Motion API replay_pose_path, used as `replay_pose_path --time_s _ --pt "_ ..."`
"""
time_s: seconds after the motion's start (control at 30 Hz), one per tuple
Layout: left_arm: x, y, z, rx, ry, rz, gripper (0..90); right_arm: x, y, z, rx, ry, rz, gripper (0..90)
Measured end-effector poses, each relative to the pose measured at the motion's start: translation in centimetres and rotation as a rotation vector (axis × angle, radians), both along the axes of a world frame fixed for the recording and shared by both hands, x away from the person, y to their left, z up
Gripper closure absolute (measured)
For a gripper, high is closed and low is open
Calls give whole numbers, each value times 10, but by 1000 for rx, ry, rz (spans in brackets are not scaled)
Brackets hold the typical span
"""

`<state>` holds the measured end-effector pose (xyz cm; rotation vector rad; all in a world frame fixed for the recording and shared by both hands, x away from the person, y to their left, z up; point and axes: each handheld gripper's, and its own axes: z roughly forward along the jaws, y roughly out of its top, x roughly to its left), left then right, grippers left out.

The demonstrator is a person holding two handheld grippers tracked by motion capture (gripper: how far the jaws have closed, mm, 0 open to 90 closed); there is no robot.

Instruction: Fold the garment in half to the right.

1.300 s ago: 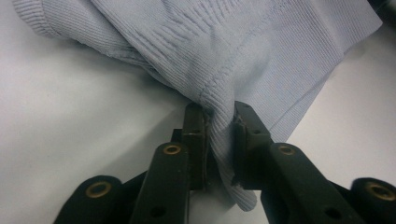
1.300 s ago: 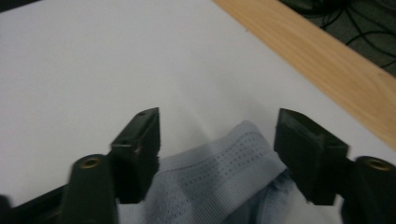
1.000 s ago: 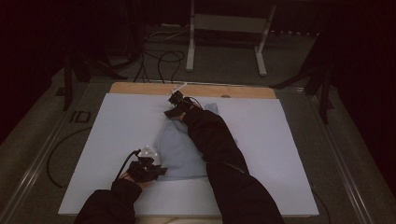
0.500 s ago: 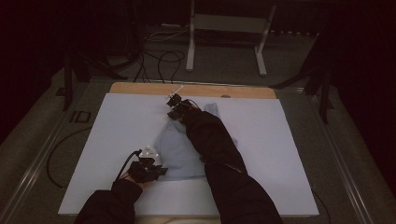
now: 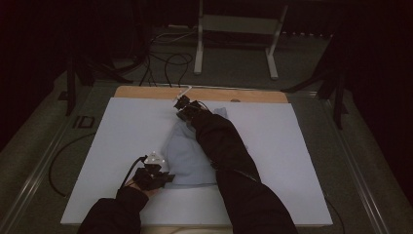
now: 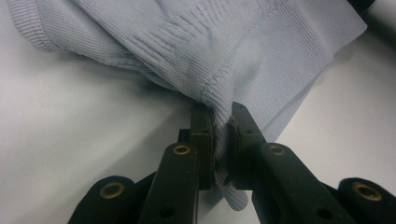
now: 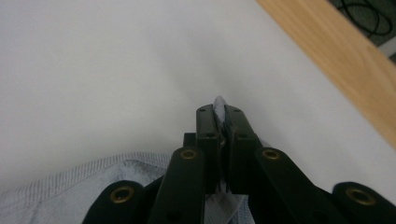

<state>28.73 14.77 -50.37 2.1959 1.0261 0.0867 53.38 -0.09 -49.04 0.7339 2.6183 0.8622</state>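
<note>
A pale blue knit garment (image 5: 187, 153) lies bunched in the middle of the white table cover (image 5: 122, 131). My left gripper (image 5: 163, 176) is at its near left corner, shut on a ribbed hem fold (image 6: 219, 100) of the garment (image 6: 196, 42). My right gripper (image 5: 181, 108) reaches to the far end of the cloth near the wooden strip, shut on a thin edge of the garment (image 7: 219, 103) that pokes out between its jaws. More of the cloth (image 7: 84, 186) trails below that gripper. The right forearm covers part of the garment.
A bare wooden strip (image 5: 146, 91) runs along the table's far edge, also seen as a wooden edge (image 7: 336, 60) in the right gripper view. Cables (image 5: 160, 58) and a white stand (image 5: 199, 44) lie on the floor beyond. Grey floor surrounds the table.
My right gripper has carried its end of the garment a little farther toward the wooden strip, stretching the cloth. The left gripper has stayed put.
</note>
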Motion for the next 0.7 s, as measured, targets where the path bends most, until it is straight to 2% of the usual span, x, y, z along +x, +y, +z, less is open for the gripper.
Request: replay_pose_path --time_s 0.27,0.33,0.4,0.7 --pt "-2 -2 7 -7 -14 4 839 -6 -9 25 40 -42 9 869" --pt "-2 -3 9 -8 -21 1 839 -8 -14 32 68 -46 11 869" --pt "-3 -5 12 -6 -27 -2 840 -9 -17 38 67 -60 12 869" --pt "-2 -14 22 -5 -43 -28 841 -14 -29 50 96 -72 14 869"
